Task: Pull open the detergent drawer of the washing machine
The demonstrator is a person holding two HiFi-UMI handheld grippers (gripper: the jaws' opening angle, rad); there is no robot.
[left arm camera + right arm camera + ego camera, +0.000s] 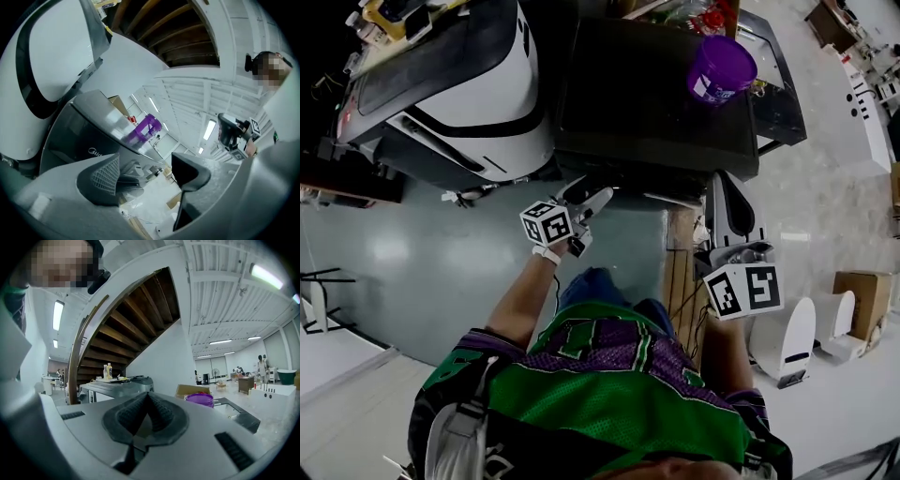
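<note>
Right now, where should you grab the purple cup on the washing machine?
Probably by its round side wall, below the rim. The purple cup stands upright, mouth up, near the right edge of the washing machine, so the right hand-held gripper, once opened, could come in level from the person's side, one jaw each side.

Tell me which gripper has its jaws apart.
The left gripper: its jaws stand wide apart, nothing between them. The right gripper has its jaws together.
</note>
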